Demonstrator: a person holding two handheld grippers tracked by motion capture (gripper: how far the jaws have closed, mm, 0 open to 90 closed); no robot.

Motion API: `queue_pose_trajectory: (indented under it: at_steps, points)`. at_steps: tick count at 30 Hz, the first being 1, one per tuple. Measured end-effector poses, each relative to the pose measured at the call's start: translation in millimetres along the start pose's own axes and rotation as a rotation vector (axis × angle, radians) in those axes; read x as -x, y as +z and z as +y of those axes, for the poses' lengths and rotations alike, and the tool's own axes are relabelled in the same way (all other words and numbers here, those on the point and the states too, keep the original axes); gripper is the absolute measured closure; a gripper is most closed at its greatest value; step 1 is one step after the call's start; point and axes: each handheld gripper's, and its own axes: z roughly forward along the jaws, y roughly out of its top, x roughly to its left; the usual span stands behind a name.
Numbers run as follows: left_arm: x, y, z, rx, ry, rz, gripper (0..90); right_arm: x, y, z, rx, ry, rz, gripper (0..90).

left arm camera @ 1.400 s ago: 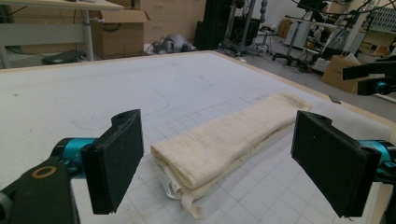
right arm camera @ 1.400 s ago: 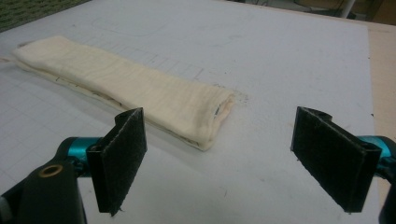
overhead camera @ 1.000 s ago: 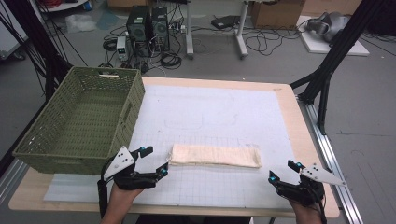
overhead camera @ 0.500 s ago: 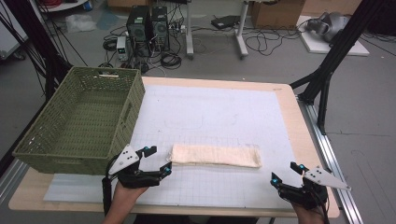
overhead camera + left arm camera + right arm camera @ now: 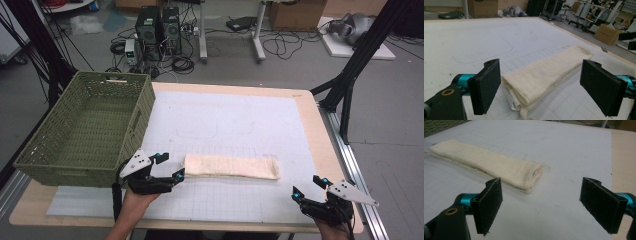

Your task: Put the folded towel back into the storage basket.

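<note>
A cream cloth (image 5: pixel 231 166), folded into a long flat strip, lies across the white mat near the table's front. My left gripper (image 5: pixel 170 166) stands open at the strip's left end, its jaws either side of that end (image 5: pixel 534 80) without closing on it. Off at the front right corner, my right gripper (image 5: pixel 309 186) is open and holds nothing. In the right gripper view the cloth's right end (image 5: pixel 524 176) lies a short way ahead of the jaws, to the left.
A green woven basket (image 5: pixel 35 157) stands on the table's left side, close behind my left hand. The white gridded mat (image 5: pixel 230 120) covers most of the wooden table (image 5: pixel 327 150). Black frame legs (image 5: pixel 350 75) rise beyond the right edge.
My left gripper has moved right and forward, up to the cloth's left end. The right gripper has barely shifted.
</note>
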Motion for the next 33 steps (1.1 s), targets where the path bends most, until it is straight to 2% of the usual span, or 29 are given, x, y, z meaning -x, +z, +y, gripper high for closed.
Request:
queue_pose_trajectory:
  at_steps: [2,8,13,14,15,16,17,19,22,26,27,29,33]
  points:
    - [1.7,2.2,-0.9,-0.025,0.023,0.016,18.5,0.1,-0.8,-0.3,0.0,-0.003,-0.002,17.3]
    - [-0.8,8.7,2.9,-0.024,-0.006,0.014,18.6,1.9,-1.0,-1.2,-0.003,0.008,-0.006,17.3]
    - [-4.2,23.4,10.4,-0.061,-0.014,0.024,22.1,1.9,3.2,-0.8,-0.01,0.005,-0.002,17.5]
    - [-5.2,26.8,11.1,-0.076,-0.02,0.025,22.9,1.3,3.7,-0.3,-0.008,0.004,-0.002,17.5]
    - [-7.2,33.9,11.5,-0.112,-0.032,0.026,24.0,1.3,4.1,0.0,-0.009,0.0,0.0,17.5]
    - [-7.2,33.9,11.5,-0.112,-0.032,0.026,25.2,1.5,4.7,-0.1,-0.01,-0.004,0.0,17.6]
    - [-8.4,39.7,10.7,-0.141,-0.033,0.036,27.1,1.2,5.1,-0.3,-0.01,-0.002,0.0,17.5]
    - [-9.0,42.2,9.9,-0.149,-0.034,0.041,28.9,1.6,4.5,-0.7,-0.015,-0.003,0.002,17.5]
    - [-12.1,50.2,6.3,-0.183,-0.048,0.079,29.3,3.2,3.6,-1.4,-0.012,0.004,-0.001,17.5]
    - [-15.7,54.5,2.7,-0.238,-0.051,0.11,28.5,3.2,3.3,-1.4,-0.01,0.014,0.002,17.5]
    - [-19.9,55.9,0.0,-0.264,-0.068,0.128,27.7,2.9,3.4,-1.0,-0.007,0.016,0.002,17.5]
    - [-22.0,56.7,-2.2,-0.281,-0.072,0.143,27.6,2.1,4.1,-0.7,-0.007,0.016,0.005,17.6]
    - [-22.8,58.8,-4.9,-0.314,-0.073,0.146,27.8,1.6,5.2,-1.3,-0.014,0.016,0.008,17.6]
